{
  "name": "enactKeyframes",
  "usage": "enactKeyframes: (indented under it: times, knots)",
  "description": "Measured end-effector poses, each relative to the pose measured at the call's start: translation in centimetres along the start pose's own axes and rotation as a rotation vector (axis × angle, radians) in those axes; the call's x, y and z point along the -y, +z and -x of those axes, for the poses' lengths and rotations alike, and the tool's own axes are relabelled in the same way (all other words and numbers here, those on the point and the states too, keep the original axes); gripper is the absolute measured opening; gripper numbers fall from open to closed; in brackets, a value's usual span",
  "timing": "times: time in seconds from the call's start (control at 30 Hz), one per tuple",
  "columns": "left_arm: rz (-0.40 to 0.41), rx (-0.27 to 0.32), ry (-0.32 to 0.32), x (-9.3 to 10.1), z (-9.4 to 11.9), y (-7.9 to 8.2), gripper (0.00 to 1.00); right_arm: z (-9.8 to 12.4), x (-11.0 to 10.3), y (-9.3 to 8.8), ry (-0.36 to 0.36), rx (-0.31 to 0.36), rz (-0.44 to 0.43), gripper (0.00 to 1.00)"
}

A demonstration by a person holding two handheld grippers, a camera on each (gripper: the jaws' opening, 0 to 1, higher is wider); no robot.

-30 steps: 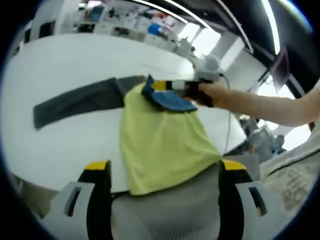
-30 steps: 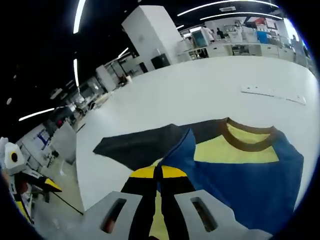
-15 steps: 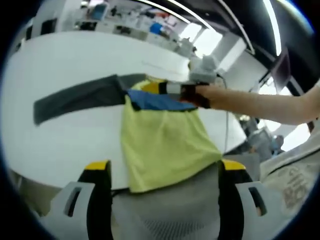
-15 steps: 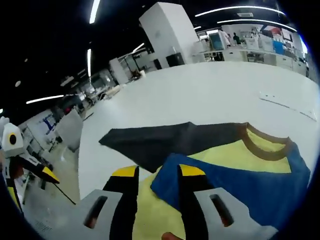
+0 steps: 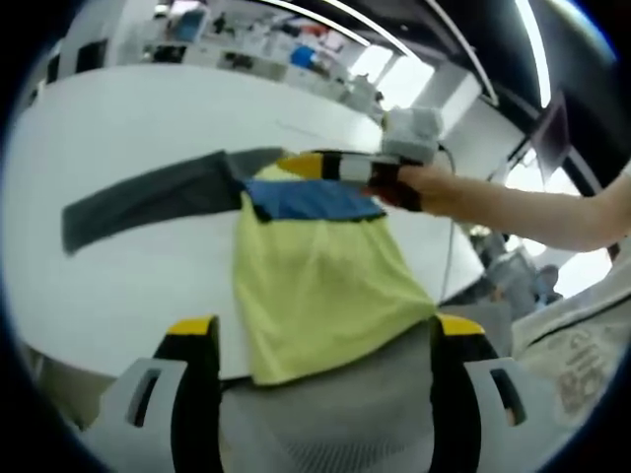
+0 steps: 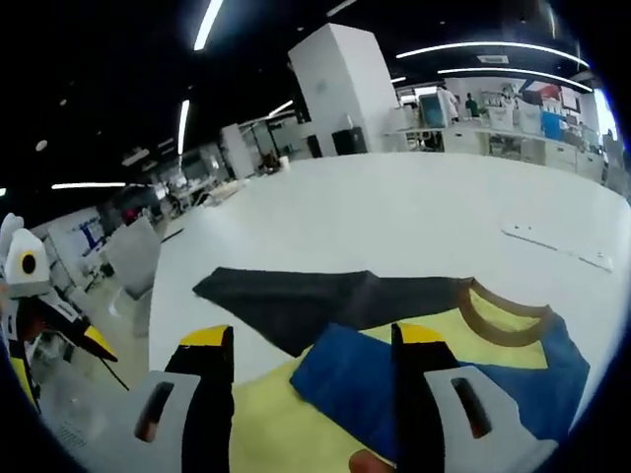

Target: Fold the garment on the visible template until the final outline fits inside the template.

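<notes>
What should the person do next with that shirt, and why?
Probably go for the dark sleeve next and fold it in over the shirt. The right gripper is open above the folded blue flap, while that sleeve lies stretched out flat across the table.

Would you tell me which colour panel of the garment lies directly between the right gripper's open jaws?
The blue panel, folded over the yellow body. Its corner sits between the right gripper jaws, while the dark grey sleeve lies farther out on the white table.

White table (image 6: pixel 414 212), white pillar (image 6: pixel 345 84), ceiling light strips (image 6: pixel 207 22)
</notes>
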State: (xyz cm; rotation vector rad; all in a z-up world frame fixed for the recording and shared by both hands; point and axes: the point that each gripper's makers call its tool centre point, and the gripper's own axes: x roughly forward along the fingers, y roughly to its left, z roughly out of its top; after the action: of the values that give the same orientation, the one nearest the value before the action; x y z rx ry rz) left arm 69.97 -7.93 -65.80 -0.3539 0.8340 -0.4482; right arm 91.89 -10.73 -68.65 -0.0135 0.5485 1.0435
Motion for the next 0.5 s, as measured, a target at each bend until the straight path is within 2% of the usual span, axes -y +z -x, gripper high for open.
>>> enactKeyframes:
  times: [0.07, 0.2, 0.5]
  knots:
    - [-0.001, -0.002, -0.001, 0.0, 0.0, 0.0, 0.84, 0.3, -0.1, -0.1, -0.004, -0.004, 0.001, 0.71]
    - [-0.003, -0.003, -0.004, 0.0, -0.2, 0.0, 0.84, 0.6, 0.0, -0.2, -0.017, -0.004, 0.030, 0.84]
    - [-0.013, 0.000, -0.010, 0.2, -0.2, 0.3, 0.84, 1.2, -0.7, -0.6, -0.040, -0.022, 0.077, 1.00]
